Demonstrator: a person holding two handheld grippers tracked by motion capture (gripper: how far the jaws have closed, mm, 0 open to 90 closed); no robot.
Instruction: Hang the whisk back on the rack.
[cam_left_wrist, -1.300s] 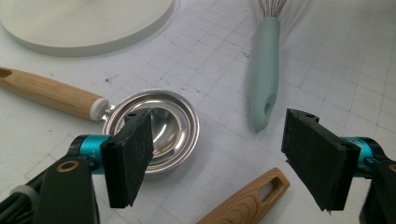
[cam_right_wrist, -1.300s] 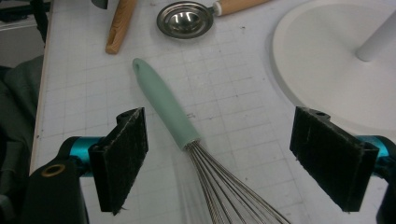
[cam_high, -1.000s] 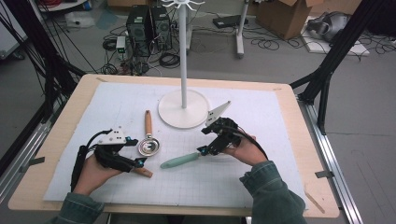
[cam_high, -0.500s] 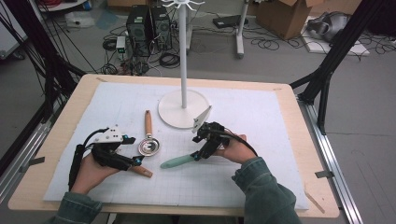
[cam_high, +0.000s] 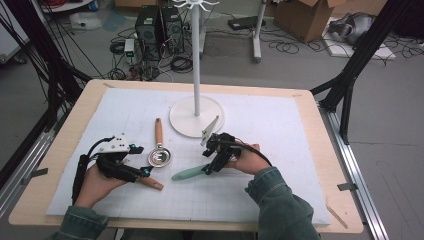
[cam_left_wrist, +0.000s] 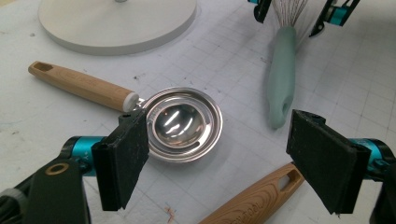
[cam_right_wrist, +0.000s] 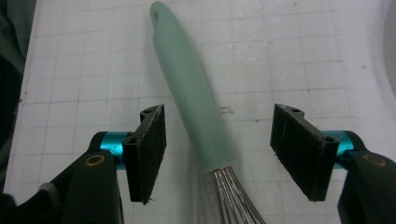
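A whisk with a mint-green handle (cam_high: 187, 173) lies on the white mat. My right gripper (cam_high: 211, 164) is lowered over it, one jaw on each side where the handle (cam_right_wrist: 191, 98) meets the wires. The jaws have just been closing, with gaps left on both sides, so the gripper (cam_right_wrist: 224, 151) is open. My left gripper (cam_high: 141, 161) rests open near the front left. A metal spoon (cam_left_wrist: 180, 122) with a wooden handle lies just past its pads (cam_left_wrist: 123, 163), and nothing is held.
A white stand with a round base (cam_high: 196, 116) and a tall pole sits at mid table. A second wooden handle (cam_left_wrist: 254, 198) lies under the left gripper. The metal spoon (cam_high: 159, 156) lies between both hands. Table edges are wooden.
My right hand has moved left and down onto the whisk's handle end, and its jaws have narrowed around it. The left hand has stayed still.
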